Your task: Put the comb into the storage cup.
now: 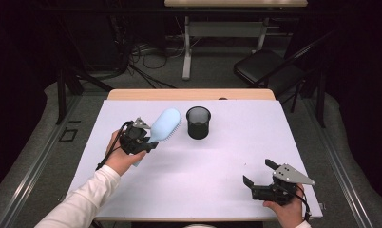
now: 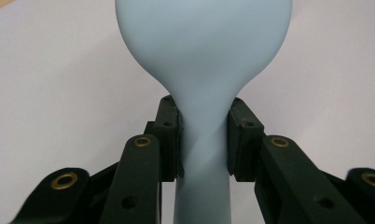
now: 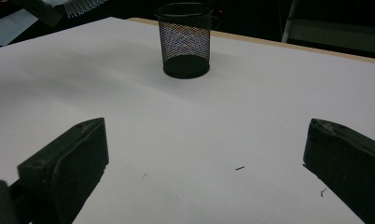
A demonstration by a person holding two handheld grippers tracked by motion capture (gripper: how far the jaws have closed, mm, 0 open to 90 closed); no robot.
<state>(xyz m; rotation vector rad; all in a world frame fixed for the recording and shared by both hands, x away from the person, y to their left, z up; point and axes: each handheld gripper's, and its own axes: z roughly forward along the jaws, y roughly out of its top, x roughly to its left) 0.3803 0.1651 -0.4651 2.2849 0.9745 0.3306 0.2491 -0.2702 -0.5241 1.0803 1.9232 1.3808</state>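
Left of the mesh cup (image 1: 198,122), we clamp the hairbrush (image 1: 164,125) handle in our left gripper (image 1: 142,140), head aimed cupward; our right gripper (image 1: 259,175) gapes empty.

A dim room — grey floor (image 1: 213,78), a black folding chair (image 1: 265,66), tangled cables (image 1: 151,52) — behind the white worktop (image 1: 236,147).

No readable text, labels, brands, numbers or signs in any view. Checked the pale blue hairbrush (image 1: 166,124), its back and handle: plain. Black mesh cup (image 1: 198,122): unmarked. White table cover (image 1: 227,156): blank (only a few dark specks near the right gripper's side, not writing). Grey plates on the grippers: no lettering legible. Floor at left bears a small dark square outline (image 1: 67,136), a mark, not a character.
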